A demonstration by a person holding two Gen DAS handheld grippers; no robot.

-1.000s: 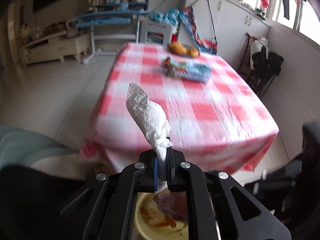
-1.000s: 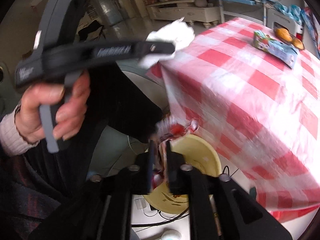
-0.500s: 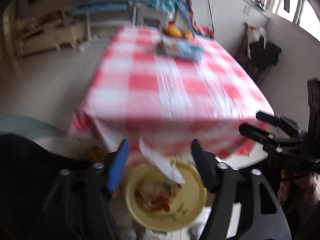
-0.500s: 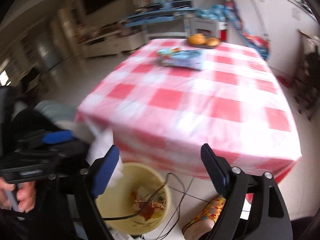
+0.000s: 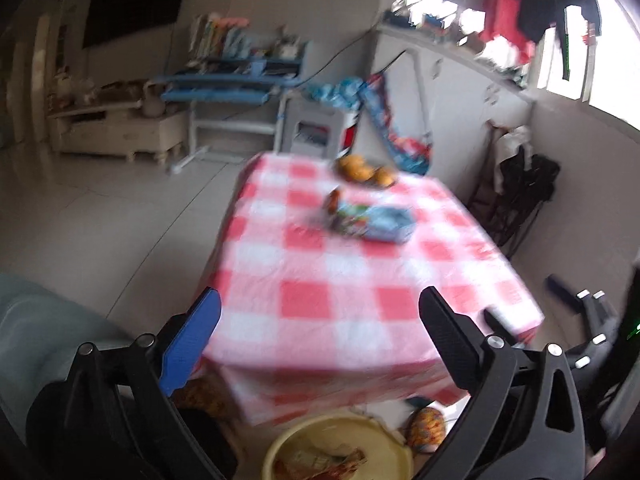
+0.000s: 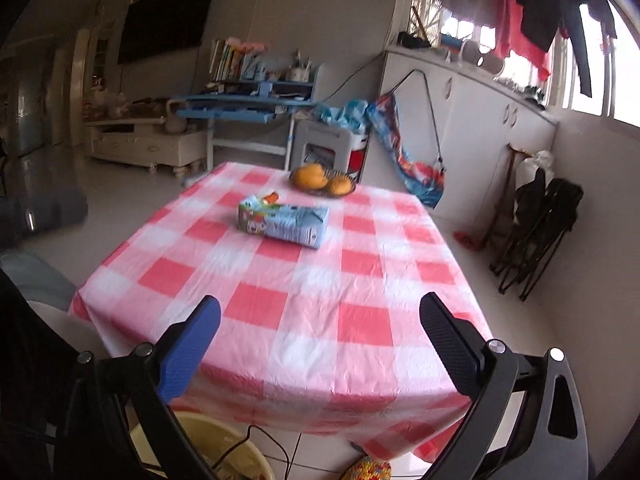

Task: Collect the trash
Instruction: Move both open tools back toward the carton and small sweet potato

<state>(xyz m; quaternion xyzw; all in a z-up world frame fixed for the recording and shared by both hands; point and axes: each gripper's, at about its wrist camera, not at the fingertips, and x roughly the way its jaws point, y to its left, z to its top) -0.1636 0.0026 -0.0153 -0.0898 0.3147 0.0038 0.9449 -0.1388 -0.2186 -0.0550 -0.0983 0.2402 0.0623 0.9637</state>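
Trash (image 5: 320, 462), orange-red scraps (blurred), in yellow bin (image 5: 280, 450)

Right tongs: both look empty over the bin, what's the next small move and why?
Probably reach the right tongs forward over the checked tablecloth toward the drink carton. It lies on its side, the only trash-like item left on top; the oranges sit in a dish. Both tongs are opening with nothing between them, and the yellow bin below already holds scraps.

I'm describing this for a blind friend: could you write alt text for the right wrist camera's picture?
The right gripper has its jaws opening, nothing between them, above a table with a red-and-white checked cloth. A drink carton lies on the table before a dish of oranges; a yellow bin stands below.
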